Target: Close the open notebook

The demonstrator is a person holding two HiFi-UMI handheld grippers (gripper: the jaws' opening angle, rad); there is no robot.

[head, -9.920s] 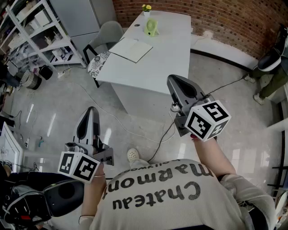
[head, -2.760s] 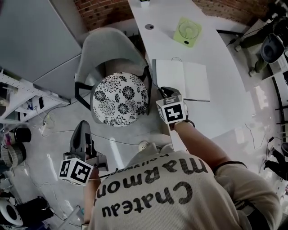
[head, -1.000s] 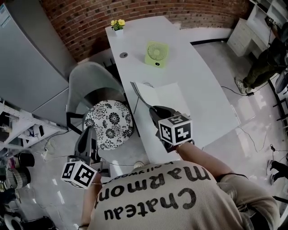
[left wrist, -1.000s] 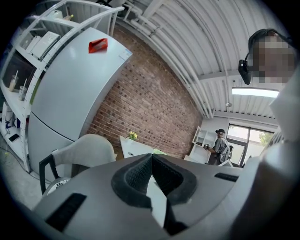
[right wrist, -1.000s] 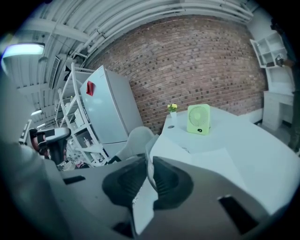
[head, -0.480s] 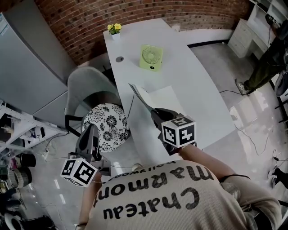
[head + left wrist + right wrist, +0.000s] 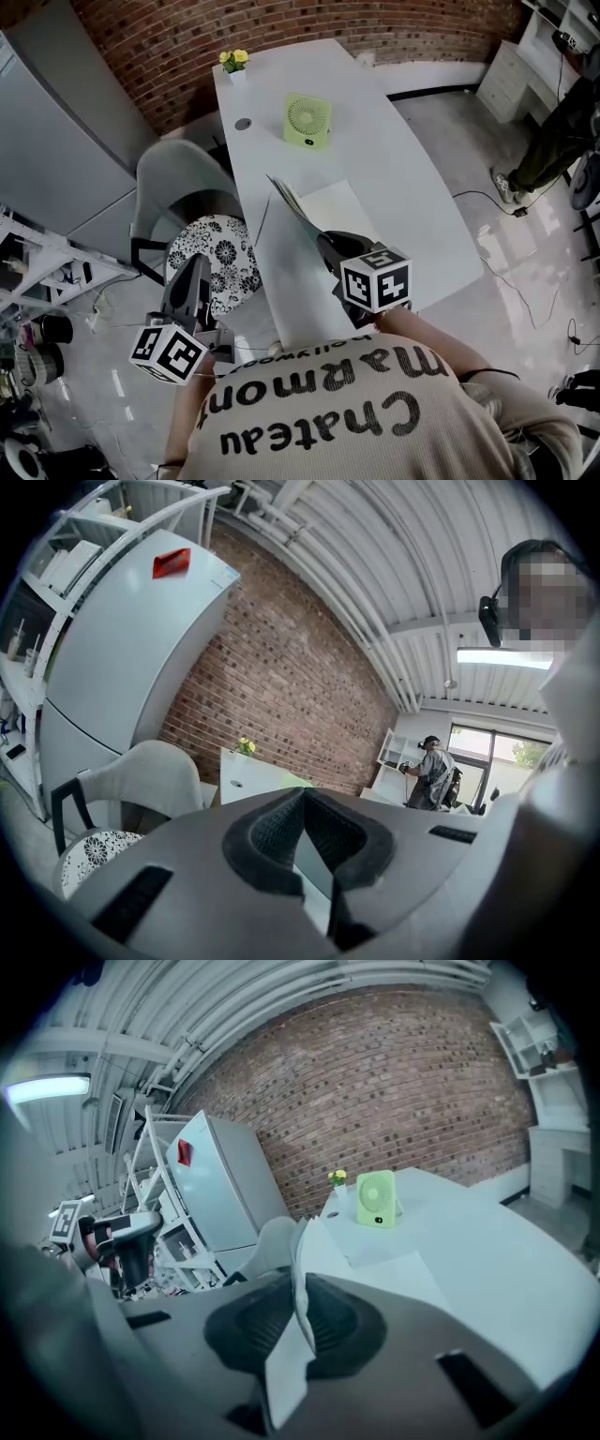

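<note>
Notebook (image 7: 330, 208) leaf held upright
My right gripper (image 7: 326, 246) is clamped on its left leaf above the table (image 7: 403, 159); my left gripper (image 7: 195, 267) hangs near left, jaws together, empty.

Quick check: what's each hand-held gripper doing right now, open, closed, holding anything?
Left hand-held gripper: closed, nothing between the jaws.
Right hand-held gripper: closed on the raised leaf of the notebook.

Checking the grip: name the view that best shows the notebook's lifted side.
Right gripper view: the lifted side, edge-on, pinched in the right tongs. The head view shows it raised over the table, grip hidden behind the cube. Left gripper view doesn't clearly show it.
</note>
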